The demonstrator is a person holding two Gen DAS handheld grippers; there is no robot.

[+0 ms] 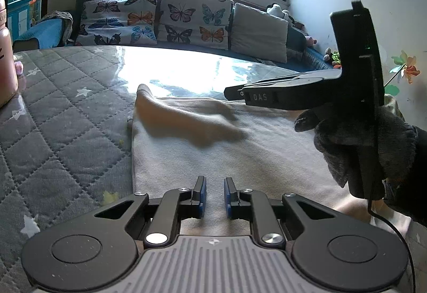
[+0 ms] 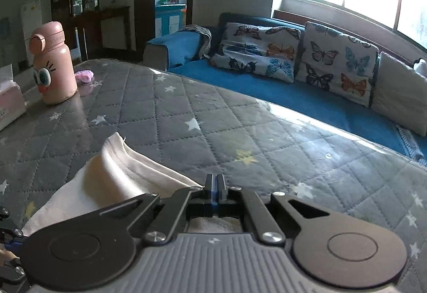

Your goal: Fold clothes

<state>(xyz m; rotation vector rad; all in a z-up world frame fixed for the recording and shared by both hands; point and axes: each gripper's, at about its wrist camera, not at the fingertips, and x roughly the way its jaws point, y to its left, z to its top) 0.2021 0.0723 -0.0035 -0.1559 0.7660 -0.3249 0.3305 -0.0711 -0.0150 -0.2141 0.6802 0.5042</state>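
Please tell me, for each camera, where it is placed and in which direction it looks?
Left wrist: on the left tongs, looking over the cloth toward the sofa; a gloved hand holds the right tongs.
Right wrist: on the right tongs, shut, looking across the quilt toward the bottle.
Shared: cloth, quilt, sofa.

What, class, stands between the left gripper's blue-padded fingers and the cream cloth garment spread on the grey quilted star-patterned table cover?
Nothing visible does. The left gripper hangs directly over the cream cloth garment, with only bare fabric showing in the gap between its fingers. The right gripper, in a gloved hand, is off to the side.
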